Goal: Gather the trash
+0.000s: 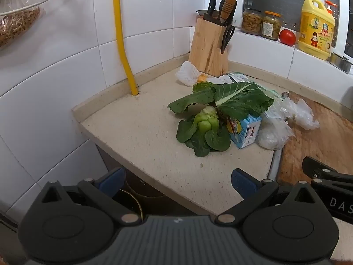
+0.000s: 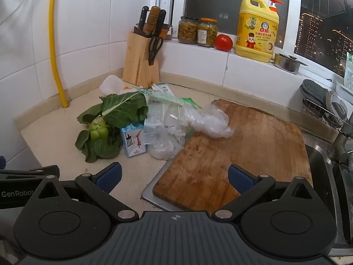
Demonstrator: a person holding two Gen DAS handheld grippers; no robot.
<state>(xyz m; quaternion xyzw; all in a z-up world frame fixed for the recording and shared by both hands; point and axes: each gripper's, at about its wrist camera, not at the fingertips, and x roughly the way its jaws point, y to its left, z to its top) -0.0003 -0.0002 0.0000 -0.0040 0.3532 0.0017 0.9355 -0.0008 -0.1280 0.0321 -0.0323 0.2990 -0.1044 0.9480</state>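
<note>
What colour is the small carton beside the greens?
Light blue and white carton; the right wrist view shows it best.

Right gripper (image 1: 331, 181) body, seen from my left camera: I read "DAS", cut off at the frame edge.
Left gripper (image 2: 19, 185) body, seen from my right camera: I read "GenRobot", the last letter clipped.
Yellow detergent jug (image 2: 257, 29): printed label with characters, too small for me to read.
Blue carton (image 2: 133, 140): print unreadable.
</note>
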